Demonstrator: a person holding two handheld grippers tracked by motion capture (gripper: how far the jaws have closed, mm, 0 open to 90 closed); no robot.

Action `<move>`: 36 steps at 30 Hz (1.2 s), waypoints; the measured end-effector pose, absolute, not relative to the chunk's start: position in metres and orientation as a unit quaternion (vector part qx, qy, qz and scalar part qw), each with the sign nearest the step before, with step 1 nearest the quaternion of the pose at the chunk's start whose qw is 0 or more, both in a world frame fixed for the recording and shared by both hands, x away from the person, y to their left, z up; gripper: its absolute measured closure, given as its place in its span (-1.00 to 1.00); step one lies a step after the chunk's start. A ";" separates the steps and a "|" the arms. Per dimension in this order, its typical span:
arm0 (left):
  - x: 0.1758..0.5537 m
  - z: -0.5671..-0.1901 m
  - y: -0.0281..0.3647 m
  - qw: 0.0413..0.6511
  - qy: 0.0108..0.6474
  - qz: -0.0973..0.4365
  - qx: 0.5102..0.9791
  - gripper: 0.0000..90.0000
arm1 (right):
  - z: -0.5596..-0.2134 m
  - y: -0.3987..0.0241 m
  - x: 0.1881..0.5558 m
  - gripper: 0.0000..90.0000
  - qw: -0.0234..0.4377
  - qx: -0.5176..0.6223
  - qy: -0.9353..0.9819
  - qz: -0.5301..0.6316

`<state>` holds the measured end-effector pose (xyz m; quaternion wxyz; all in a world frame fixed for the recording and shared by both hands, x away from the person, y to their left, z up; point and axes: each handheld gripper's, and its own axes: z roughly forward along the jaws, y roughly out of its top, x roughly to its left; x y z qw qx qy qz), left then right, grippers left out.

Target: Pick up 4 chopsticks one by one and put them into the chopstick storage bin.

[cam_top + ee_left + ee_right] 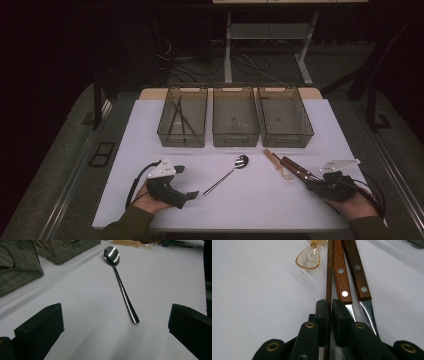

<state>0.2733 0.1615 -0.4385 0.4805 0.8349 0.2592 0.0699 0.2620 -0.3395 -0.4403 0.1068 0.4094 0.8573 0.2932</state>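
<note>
Right tongs (329, 305) clamp a thin wooden stick (329, 270) beside two knives (348, 272)

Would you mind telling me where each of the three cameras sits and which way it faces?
High view: above the person's side, looking forward and down on the white table; shows both forearms, left gripper, right gripper.
Left gripper view: on that gripper, looking along its open jaws at the spoon.
Right gripper view: on that gripper, looking along jaws shut on a thin wooden stick beside two knives.
The spoon appears in the high and left gripper views.
</note>
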 end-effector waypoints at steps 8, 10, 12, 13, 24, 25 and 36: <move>0.273 -0.438 0.162 0.479 0.258 0.071 0.836 -1.00 | -0.440 -0.339 0.261 0.89 0.108 0.406 0.859 0.293; 0.273 -0.439 0.161 0.480 0.259 0.070 0.835 -1.00 | -0.441 -0.340 0.262 0.90 0.106 0.406 0.858 0.294; 0.273 -0.439 0.161 0.480 0.259 0.070 0.835 -1.00 | -0.441 -0.341 0.262 0.90 0.102 0.410 0.856 0.297; 0.273 -0.439 0.161 0.480 0.258 0.070 0.836 -1.00 | -0.440 -0.341 0.262 0.90 0.100 0.410 0.856 0.298; 0.274 -0.439 0.161 0.478 0.257 0.070 0.837 -1.00 | -0.435 -0.347 0.262 0.90 0.105 0.410 0.846 0.324; 0.274 -0.439 0.161 0.478 0.257 0.070 0.837 -1.00 | -0.434 -0.348 0.262 0.90 0.105 0.409 0.846 0.326; 0.273 -0.439 0.161 0.478 0.258 0.068 0.837 -1.00 | -0.421 -0.348 0.267 0.90 0.093 0.405 0.833 0.366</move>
